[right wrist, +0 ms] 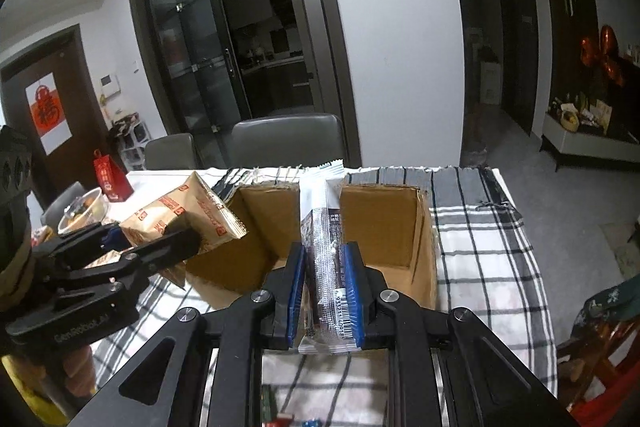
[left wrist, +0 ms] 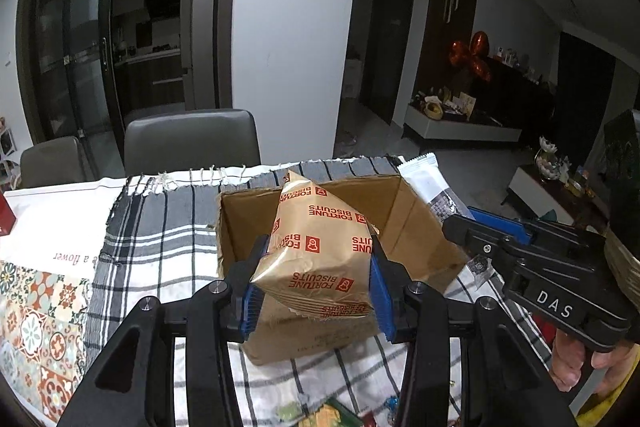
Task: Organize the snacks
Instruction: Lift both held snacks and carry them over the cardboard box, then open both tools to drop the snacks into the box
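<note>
While both hands were up over the table (right wrist: 500, 267), each one had a snack in its grip. At the table's far left edge stood a red paper bag (right wrist: 113, 179), and just beside it sat a clear bowl (right wrist: 82, 213) with food inside. A white cloth with flower tiles (left wrist: 40, 291) covered the left side of the table. Next to it lay a grey and white checked cloth (left wrist: 160, 239).

The left gripper (left wrist: 316, 267) was squeezed tight on a tan biscuit pack (left wrist: 320, 247) with red words on it. Its blue pads pressed both sides of the pack. The pack was up in the air, over the left side of the cardboard box (left wrist: 404, 227).

The box sat open on the checked cloth, close to the far edge of the table. A wall of cardboard split it into two parts.

The right gripper (right wrist: 326, 295) was clamped on a long snack bar (right wrist: 326, 247) in a white and clear wrapper. The bar stood upright between the blue pads, in the air over the middle of the box.

Two grey chairs (right wrist: 288, 139) stood behind the far edge of the table.
</note>
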Tool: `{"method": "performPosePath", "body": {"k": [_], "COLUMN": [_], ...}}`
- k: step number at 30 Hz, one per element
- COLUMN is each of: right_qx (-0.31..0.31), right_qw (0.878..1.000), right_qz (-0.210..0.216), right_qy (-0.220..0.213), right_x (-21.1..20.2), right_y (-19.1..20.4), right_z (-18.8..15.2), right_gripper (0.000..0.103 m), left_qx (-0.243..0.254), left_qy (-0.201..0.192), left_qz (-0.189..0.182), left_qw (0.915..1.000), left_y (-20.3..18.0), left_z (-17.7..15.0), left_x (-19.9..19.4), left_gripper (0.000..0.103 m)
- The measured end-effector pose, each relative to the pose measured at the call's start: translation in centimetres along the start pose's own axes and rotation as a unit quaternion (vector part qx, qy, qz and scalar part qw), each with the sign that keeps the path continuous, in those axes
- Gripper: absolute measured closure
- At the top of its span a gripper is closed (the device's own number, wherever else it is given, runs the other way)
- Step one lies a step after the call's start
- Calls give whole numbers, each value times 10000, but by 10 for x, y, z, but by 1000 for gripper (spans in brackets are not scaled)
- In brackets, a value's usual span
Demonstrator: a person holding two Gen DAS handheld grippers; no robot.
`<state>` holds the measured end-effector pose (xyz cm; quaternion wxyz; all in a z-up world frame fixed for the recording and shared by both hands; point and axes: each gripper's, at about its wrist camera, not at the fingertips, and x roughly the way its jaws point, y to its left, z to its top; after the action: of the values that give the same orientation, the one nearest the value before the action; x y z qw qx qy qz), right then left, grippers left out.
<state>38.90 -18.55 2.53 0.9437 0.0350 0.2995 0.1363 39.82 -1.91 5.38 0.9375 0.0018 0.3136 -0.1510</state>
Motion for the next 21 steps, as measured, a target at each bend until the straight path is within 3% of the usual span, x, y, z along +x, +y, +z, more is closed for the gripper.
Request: {"method": "performPosePath", "body": {"k": [5, 7, 9, 10, 21], "right_qx": [81, 90, 107, 133, 128], "right_qw": [9999, 9998, 9997, 9996, 9990], "right_qz": [-33, -137, -213, -247, -367], "right_qy": [123, 147, 107, 68, -226], "right_x": [20, 27, 27, 26, -25], "right_y": [-7, -9, -11, -12, -7], "right_z": [9, 12, 11, 11, -11], "right_gripper": [82, 81, 59, 57, 56], "left_qx": [-111, -223, -260, -245, -40], "left_qy": [179, 199, 180, 176, -130], "left_qz": [-15, 10, 92, 115, 141], "left_qw": [9998, 9996, 9995, 9995, 9998], "left_y": [4, 7, 10, 10, -9], "left_z": [10, 14, 14, 13, -13], "left_x": [26, 32, 34, 33, -16], "left_gripper": [54, 44, 39, 33, 31]}}
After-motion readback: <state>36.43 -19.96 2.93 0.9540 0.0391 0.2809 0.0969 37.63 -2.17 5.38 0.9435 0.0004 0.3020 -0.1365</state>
